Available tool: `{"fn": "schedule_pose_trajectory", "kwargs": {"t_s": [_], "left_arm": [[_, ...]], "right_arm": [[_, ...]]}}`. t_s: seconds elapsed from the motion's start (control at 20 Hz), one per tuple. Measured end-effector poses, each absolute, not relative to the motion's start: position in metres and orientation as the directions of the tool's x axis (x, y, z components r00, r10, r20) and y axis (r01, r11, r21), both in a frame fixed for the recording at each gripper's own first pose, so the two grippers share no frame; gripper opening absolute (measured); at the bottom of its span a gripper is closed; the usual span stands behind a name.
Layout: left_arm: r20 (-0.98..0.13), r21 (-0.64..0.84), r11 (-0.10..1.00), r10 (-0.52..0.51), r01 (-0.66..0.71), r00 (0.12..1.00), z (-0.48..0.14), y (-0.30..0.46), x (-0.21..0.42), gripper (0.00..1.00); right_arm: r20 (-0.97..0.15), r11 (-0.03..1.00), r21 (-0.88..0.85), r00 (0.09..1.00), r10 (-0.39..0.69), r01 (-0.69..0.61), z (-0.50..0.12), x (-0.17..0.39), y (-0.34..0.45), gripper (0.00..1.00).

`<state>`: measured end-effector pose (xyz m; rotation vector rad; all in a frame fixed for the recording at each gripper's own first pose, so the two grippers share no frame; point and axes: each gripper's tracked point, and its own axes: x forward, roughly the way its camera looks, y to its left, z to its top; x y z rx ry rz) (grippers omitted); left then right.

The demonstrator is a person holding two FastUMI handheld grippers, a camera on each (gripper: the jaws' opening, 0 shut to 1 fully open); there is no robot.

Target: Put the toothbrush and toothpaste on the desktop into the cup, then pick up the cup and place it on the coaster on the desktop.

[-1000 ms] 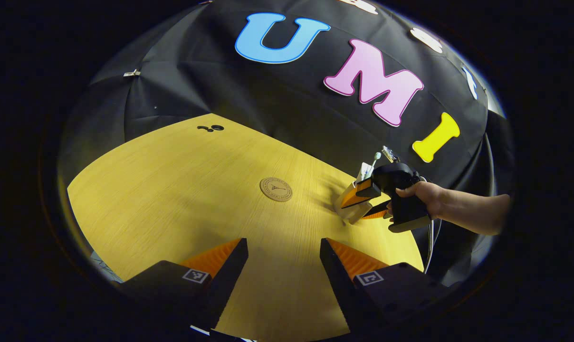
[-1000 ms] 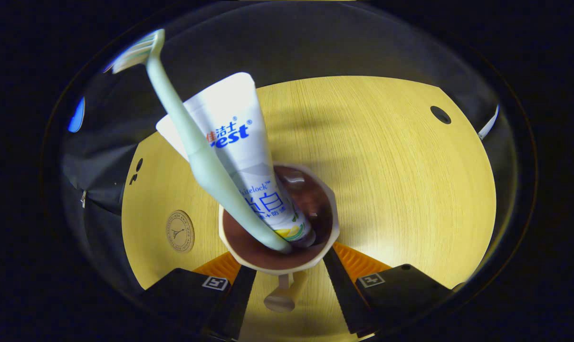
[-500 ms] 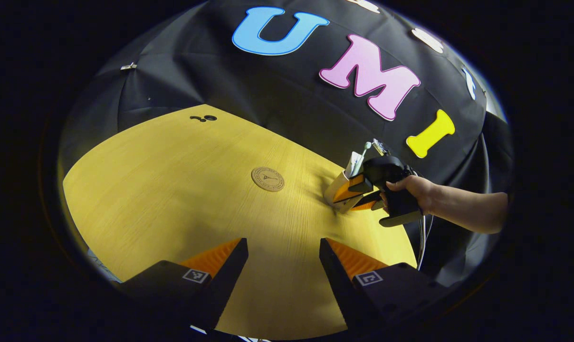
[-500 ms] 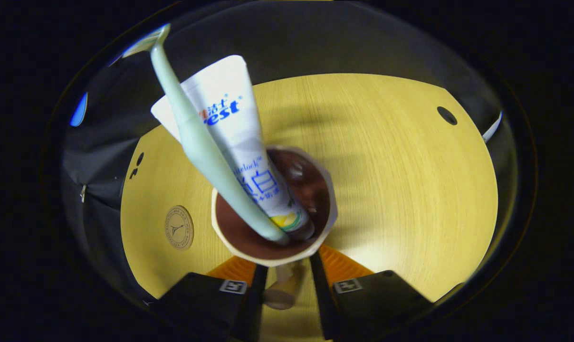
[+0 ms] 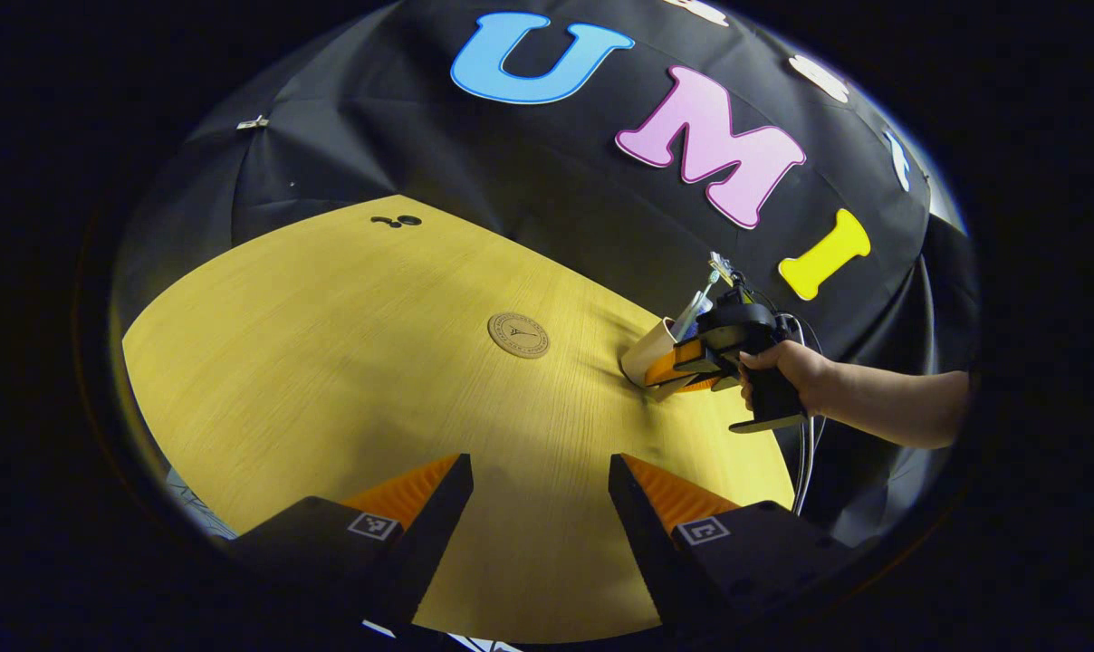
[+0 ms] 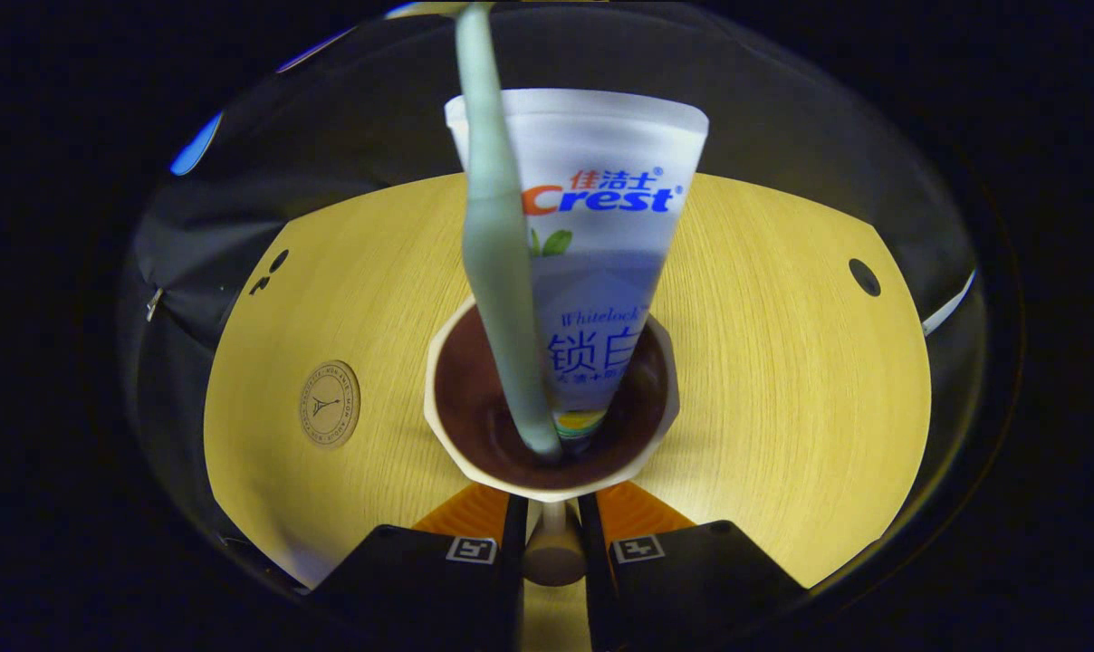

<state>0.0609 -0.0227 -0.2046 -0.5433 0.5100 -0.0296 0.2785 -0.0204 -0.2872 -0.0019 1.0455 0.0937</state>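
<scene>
A cream cup (image 6: 551, 471) with a dark brown inside holds a pale green toothbrush (image 6: 497, 254) and a white toothpaste tube (image 6: 601, 226), both leaning out of its mouth. My right gripper (image 6: 552, 516) is shut on the cup's handle (image 6: 554, 552), just below the rim. The round brown coaster (image 6: 329, 417) lies on the yellow wooden table to the cup's left. In the left gripper view the cup (image 5: 645, 351) sits tilted in the right gripper (image 5: 683, 367), right of the coaster (image 5: 518, 335). My left gripper (image 5: 538, 471) hangs open over the table's near edge, holding nothing.
A person's hand (image 5: 787, 367) and bare forearm hold the right gripper at the table's right edge. Small dark holes mark the tabletop at the far left (image 5: 402, 220) and at the right (image 6: 864, 276). Black cloth surrounds the table (image 5: 330, 362).
The right gripper's fingers have closed from wide apart onto the cup's handle. The cup, toothbrush and tube have swung from leaning left to the middle of the right gripper view. The left gripper stays open.
</scene>
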Motion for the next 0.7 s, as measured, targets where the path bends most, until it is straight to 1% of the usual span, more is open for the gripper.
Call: {"fn": "schedule_pose_trajectory", "kwargs": {"t_s": [0.15,0.2,0.25,0.3,0.35,0.4,0.45,0.6,0.7], "left_arm": [[-0.463,-0.492,0.864,-0.152,-0.111,0.873,-0.207,-0.021,0.058,0.96],[-0.463,-0.489,0.865,-0.151,-0.110,0.873,-0.206,-0.020,0.057,0.96],[-0.465,-0.488,0.866,-0.151,-0.110,0.872,-0.208,-0.021,0.057,0.96],[-0.467,-0.487,0.866,-0.151,-0.111,0.871,-0.209,-0.021,0.057,0.96],[-0.468,-0.487,0.866,-0.150,-0.112,0.871,-0.210,-0.020,0.055,0.96],[-0.465,-0.489,0.865,-0.150,-0.111,0.873,-0.209,-0.021,0.056,0.96],[-0.463,-0.493,0.863,-0.155,-0.109,0.873,-0.210,-0.022,0.056,0.96],[-0.461,-0.494,0.863,-0.158,-0.105,0.873,-0.211,-0.021,0.054,0.96],[-0.467,-0.491,0.865,-0.159,-0.105,0.870,-0.214,-0.020,0.052,0.96]], "right_arm": [[-0.851,0.995,0.008,0.522,0.061,-0.103,-0.282,0.281,-0.024,0.31],[-0.844,0.994,0.003,0.533,0.059,-0.106,-0.278,0.281,-0.023,0.25],[-0.835,0.994,-0.004,0.547,0.059,-0.113,-0.271,0.283,-0.021,0.31],[-0.824,0.992,-0.018,0.564,0.056,-0.125,-0.267,0.287,-0.021,0.25],[-0.824,0.990,-0.024,0.563,0.058,-0.137,-0.264,0.287,-0.018,0.21],[-0.826,0.987,-0.038,0.560,0.058,-0.158,-0.265,0.286,-0.017,0.21],[-0.834,0.982,-0.062,0.549,0.047,-0.179,-0.268,0.283,-0.019,0.27],[-0.837,0.976,-0.064,0.544,0.060,-0.206,-0.270,0.279,-0.008,0.28],[-0.846,0.983,-0.043,0.529,0.060,-0.180,-0.274,0.279,-0.008,0.27]]}}
